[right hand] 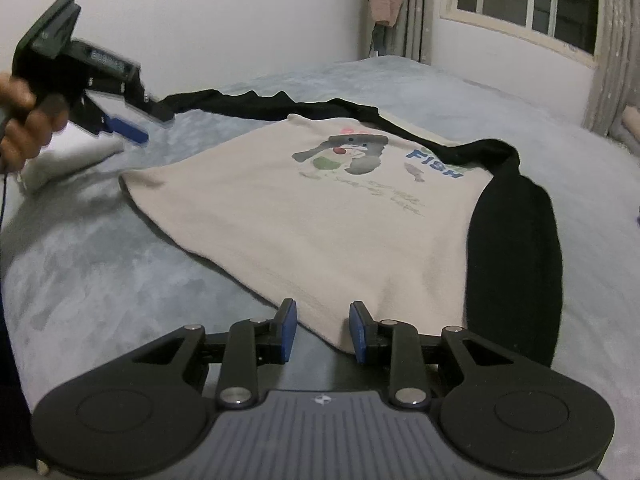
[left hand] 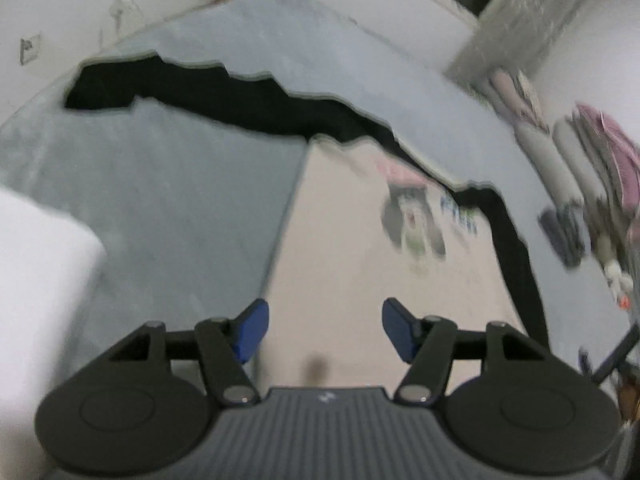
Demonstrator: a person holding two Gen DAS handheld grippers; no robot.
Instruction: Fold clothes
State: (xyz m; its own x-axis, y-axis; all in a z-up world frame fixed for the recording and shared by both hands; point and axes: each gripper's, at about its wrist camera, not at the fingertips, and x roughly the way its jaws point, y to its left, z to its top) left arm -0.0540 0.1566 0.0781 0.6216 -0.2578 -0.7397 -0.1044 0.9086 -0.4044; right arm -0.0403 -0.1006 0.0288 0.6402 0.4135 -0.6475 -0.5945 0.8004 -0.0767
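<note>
Both jaws stand spread, gripping nothing: the right gripper (right hand: 323, 330) sits at the near hem of the beige shirt (right hand: 304, 216), which lies flat on the grey bed (right hand: 100, 264); the left gripper (left hand: 325, 330) hovers above it; black sleeves (right hand: 516, 248) trail right and far.

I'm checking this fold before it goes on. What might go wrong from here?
The right gripper, open at the beige shirt's hem, might catch the grey bedcover too. The black sleeve lies bunched beside the body and could fold in crooked. The left gripper is open in the air, so the far side lies loose.
</note>
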